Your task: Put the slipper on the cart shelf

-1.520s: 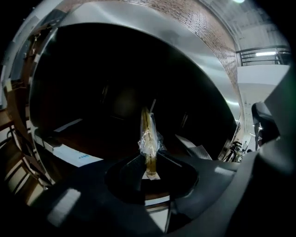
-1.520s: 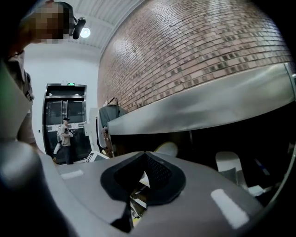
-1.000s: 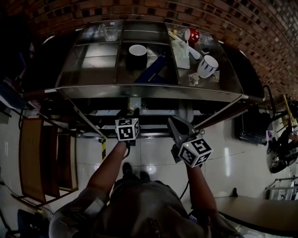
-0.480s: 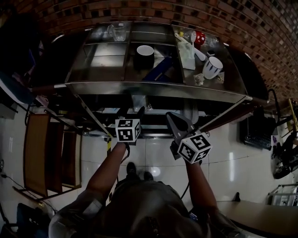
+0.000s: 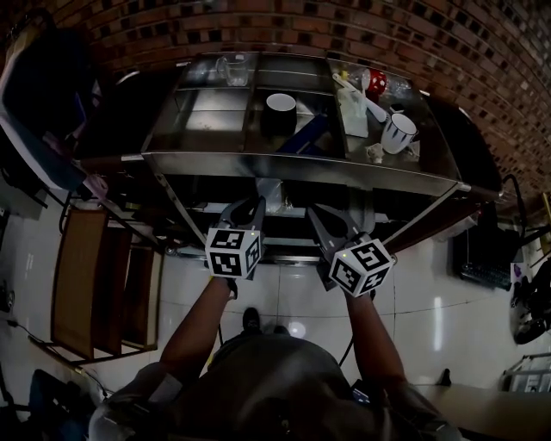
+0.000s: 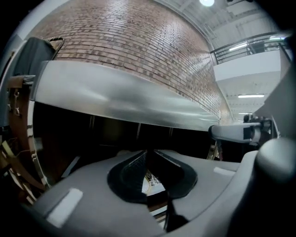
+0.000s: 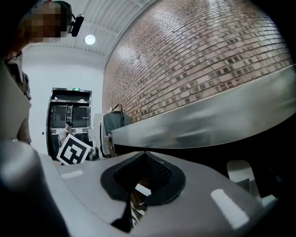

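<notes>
Left claw (image 5: 247,209) has drawn back a little from the cart (image 5: 303,164) since 1 s ago.

Head view: left claw and right claw (image 5: 331,220) hang side by side before the dark lower shelf (image 5: 275,250). The slipper cannot be made out there.

Left gripper view: pads closing, almost pressed together, nothing between them.

Right gripper view: pads pressed together, empty.

Judgement: slipper probably let go onto the shelf, but placement is unconfirmed.

bowl (image 5: 280,103): upright, middle | white mug (image 5: 399,132): right of bowl | glass (image 5: 234,69): left, rear | brick wall (image 5: 344,26): behind
</notes>
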`<action>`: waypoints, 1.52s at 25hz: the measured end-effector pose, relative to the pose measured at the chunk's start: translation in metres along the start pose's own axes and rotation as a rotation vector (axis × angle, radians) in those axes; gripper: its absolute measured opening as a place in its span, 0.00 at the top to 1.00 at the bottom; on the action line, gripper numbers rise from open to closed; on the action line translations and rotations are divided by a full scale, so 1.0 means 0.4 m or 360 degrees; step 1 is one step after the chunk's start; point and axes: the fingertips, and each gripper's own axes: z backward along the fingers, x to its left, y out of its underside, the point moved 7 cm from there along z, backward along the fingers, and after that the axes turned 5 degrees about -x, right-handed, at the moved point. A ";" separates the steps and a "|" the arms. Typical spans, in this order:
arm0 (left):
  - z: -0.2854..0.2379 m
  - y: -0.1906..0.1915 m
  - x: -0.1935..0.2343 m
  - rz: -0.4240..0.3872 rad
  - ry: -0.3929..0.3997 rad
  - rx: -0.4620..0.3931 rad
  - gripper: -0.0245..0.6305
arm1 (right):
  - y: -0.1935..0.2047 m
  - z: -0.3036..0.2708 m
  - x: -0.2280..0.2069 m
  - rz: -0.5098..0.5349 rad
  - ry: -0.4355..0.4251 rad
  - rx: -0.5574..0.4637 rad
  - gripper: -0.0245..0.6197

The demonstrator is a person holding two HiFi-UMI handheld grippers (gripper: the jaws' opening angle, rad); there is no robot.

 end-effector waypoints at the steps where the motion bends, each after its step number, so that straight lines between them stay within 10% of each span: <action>1: 0.011 -0.006 -0.005 0.0000 0.0004 -0.0006 0.92 | -0.003 0.001 0.000 0.0003 -0.0002 -0.0001 0.96; 38: 0.079 -0.051 -0.089 0.0017 0.0153 -0.0063 0.95 | -0.045 0.016 0.032 0.0063 -0.0061 -0.0009 0.96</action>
